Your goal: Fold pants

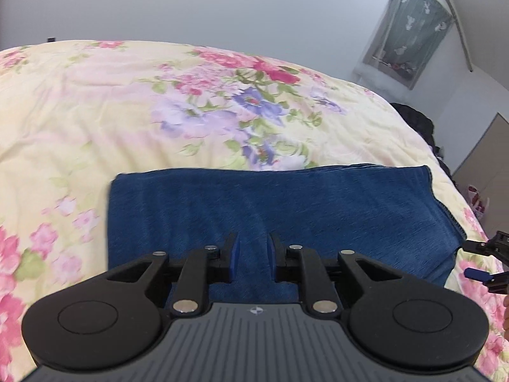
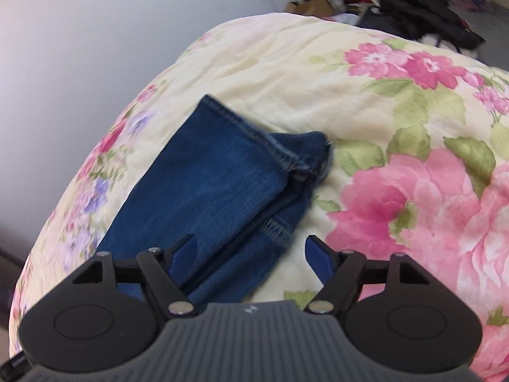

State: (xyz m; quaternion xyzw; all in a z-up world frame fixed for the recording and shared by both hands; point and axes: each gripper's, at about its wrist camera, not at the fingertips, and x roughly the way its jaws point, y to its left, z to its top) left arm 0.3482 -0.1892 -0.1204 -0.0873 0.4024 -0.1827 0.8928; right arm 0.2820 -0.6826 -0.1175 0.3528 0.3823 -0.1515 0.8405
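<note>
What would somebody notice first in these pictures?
The folded blue jeans lying on a bed cover with big pink and purple flowers. Close up, both black hand-held grippers hover over the jeans: the left hand-held gripper slightly open, the right hand-held gripper wide open. Neither holds anything.

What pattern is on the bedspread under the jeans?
Pale yellow bedspread with pink and purple flowers and green leaves; clearest in the right wrist view.
</note>
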